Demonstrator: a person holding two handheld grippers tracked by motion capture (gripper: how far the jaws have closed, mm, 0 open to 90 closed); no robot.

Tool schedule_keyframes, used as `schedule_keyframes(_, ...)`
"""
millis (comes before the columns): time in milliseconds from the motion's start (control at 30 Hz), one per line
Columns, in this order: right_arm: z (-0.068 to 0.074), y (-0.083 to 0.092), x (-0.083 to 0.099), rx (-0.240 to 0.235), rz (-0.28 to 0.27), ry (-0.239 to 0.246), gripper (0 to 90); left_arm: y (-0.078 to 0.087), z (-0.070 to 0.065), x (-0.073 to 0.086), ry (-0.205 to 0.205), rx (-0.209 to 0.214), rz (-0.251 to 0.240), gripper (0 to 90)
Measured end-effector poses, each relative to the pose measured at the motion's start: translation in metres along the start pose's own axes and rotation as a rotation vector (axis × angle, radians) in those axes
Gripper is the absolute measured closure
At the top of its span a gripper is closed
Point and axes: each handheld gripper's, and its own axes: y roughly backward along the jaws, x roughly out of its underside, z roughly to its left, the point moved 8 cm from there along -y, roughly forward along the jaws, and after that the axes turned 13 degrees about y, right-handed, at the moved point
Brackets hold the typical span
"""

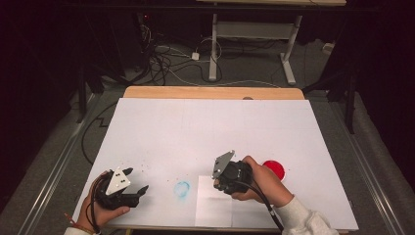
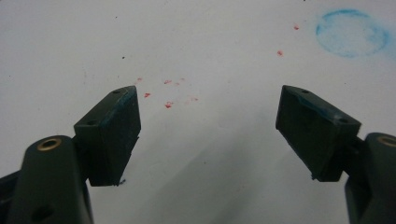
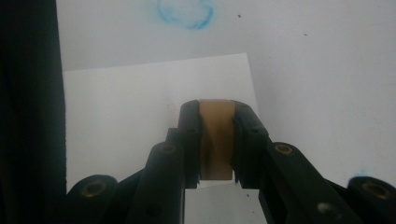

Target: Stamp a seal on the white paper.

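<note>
My right gripper (image 1: 216, 183) is at the near middle of the white board, over a white sheet of paper (image 1: 214, 205). In the right gripper view its jaws (image 3: 216, 105) are shut on a tan wooden block (image 3: 216, 140), held just above the paper (image 3: 121, 121). My left gripper (image 1: 138, 179) rests at the near left, held in a hand. Its jaws stand wide open in the left gripper view (image 2: 208, 93), with bare board between them. A blue ring-shaped ink mark (image 1: 182, 189) lies between the two grippers, and in the gripper views (image 2: 352, 32) (image 3: 184, 11).
A red round disc (image 1: 275, 169) lies just right of the right hand. Small red specks (image 2: 168, 93) dot the white board (image 1: 210, 127) ahead of the left jaws. The board's near edge runs close below both hands. A table frame and cables stand on the floor beyond.
</note>
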Motion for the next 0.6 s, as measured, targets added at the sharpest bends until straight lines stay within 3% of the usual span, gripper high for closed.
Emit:
schedule_keyframes(300,0.019,-0.02,-0.008,-0.069,0.05,0.041,76.3,0.0,0.0,0.0,-0.008,0.002,0.004,21.3)
schedule_keyframes(600,0.025,-0.039,-0.006,-0.094,0.121,0.066,76.4,-0.002,0.0,0.0,-0.01,0.006,0.011,21.3)
